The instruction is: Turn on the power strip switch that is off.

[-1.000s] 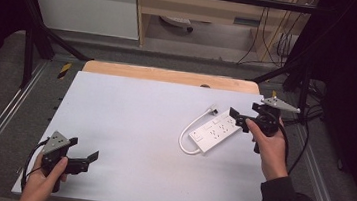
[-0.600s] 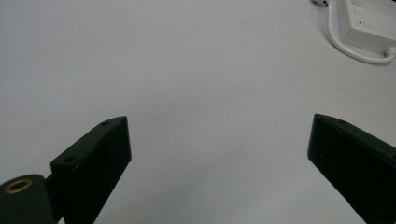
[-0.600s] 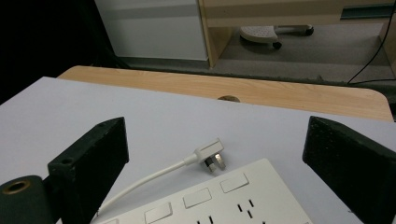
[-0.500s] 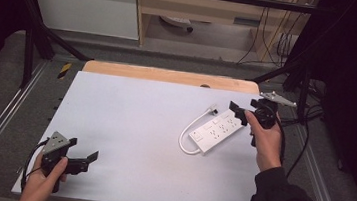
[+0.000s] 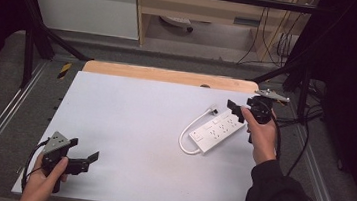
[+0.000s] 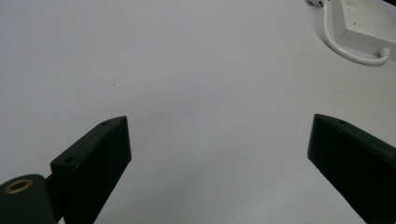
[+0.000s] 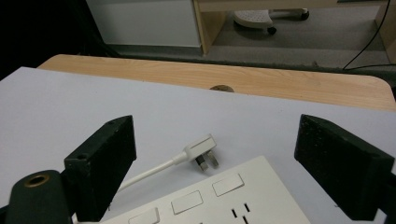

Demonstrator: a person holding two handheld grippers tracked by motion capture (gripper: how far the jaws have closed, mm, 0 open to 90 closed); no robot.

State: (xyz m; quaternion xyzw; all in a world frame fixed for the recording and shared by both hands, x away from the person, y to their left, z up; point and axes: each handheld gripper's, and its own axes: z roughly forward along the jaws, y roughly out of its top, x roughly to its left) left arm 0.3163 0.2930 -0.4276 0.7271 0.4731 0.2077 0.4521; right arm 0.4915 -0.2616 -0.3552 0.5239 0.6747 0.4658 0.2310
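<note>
A white power strip (image 5: 217,129) lies slantwise on the right of the white tabletop (image 5: 138,126). Its short cable (image 5: 185,136) loops at the near end and its plug (image 5: 213,110) rests by the far end. My right gripper (image 5: 236,112) hovers over the strip's far end, open. Its jaws have just been closing a little, with nothing pressed between them. In the right gripper view the plug (image 7: 203,151) and the strip's sockets (image 7: 224,198) lie below the wide gripper (image 7: 212,140). My left gripper (image 5: 83,149) rests open near the front left corner, far from the strip (image 6: 369,23).
A wooden strip (image 5: 169,75) runs along the table's far edge, with a small round hole (image 5: 205,86) in it. Metal rails flank the table on both sides. Black cables (image 5: 304,124) hang off the right edge behind my right hand.
My right gripper has shifted slightly left and lower, toward the strip's far end. The left gripper and the power strip have stayed put.
</note>
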